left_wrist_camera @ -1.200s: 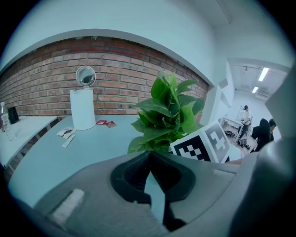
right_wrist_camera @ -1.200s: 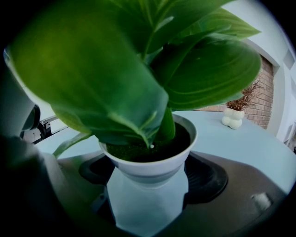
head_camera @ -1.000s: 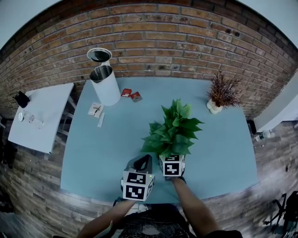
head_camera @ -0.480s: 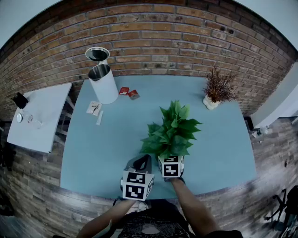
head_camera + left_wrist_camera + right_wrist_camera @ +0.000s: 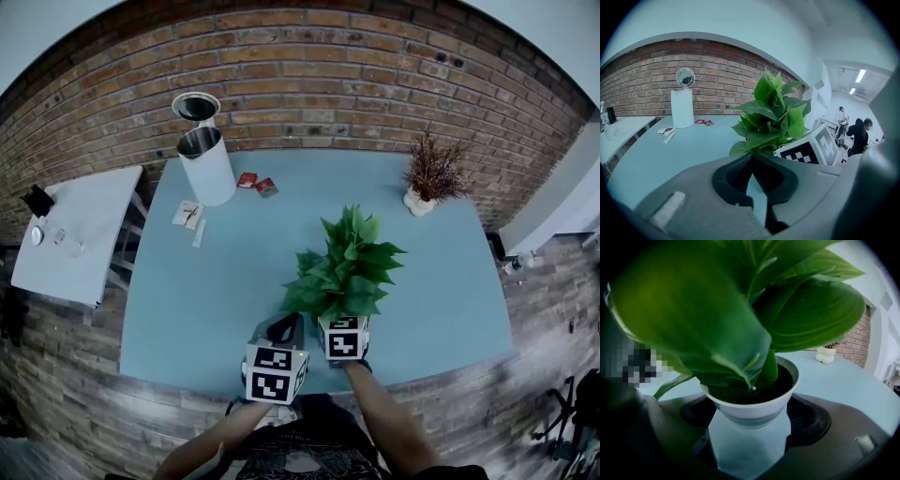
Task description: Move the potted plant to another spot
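While right gripper (image 5: pixel 749 422) clamps potted plant (image 5: pixel 345 267) by pot between jaws, left gripper (image 5: pixel 751 172) sits closed, empty, just beside.

The potted plant (image 5: pixel 345 267) is near the front of the counter (image 5: pixel 450 300), between the right gripper (image 5: pixel 750 420)'s fingers (image 5: pixel 813 420), with the left gripper (image 5: pixel 287 328) just beside it on the left. Bin (image 5: pixel 208 167) at back left, dried plant (image 5: pixel 431 173) back right.

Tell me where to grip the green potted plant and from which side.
Grip the white pot by its wall just under the rim, coming low from the near edge of the table. The leaves spread wide above, and the pot flares upward, so the rim should resist slipping.
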`<state>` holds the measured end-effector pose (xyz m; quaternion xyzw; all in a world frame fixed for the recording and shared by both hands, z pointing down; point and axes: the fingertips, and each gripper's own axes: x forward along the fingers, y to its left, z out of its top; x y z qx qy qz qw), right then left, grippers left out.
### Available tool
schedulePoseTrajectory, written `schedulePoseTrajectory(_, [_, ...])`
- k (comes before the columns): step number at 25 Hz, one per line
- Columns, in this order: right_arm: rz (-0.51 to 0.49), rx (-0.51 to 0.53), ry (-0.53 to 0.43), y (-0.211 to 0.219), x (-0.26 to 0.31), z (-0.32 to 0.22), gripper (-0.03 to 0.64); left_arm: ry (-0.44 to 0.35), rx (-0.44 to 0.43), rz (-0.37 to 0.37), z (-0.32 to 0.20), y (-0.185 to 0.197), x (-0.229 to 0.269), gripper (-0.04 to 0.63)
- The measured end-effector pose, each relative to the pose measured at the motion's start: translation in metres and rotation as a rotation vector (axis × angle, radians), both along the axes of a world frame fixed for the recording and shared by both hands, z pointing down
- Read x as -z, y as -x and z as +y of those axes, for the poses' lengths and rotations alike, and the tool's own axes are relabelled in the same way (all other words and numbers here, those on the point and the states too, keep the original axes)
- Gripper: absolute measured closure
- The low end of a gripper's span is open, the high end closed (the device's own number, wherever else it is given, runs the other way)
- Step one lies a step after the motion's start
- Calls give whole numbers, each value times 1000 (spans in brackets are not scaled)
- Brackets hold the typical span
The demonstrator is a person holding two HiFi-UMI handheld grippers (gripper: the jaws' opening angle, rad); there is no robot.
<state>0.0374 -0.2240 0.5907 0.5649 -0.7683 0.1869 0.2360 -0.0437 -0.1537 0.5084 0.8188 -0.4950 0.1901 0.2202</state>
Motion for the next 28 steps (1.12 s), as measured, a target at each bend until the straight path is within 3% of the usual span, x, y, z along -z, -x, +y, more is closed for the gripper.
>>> schedulePoseTrajectory(28, [2, -40, -4, -7, -1, 51, 147, -10, -31, 5, 47, -1, 0, 597])
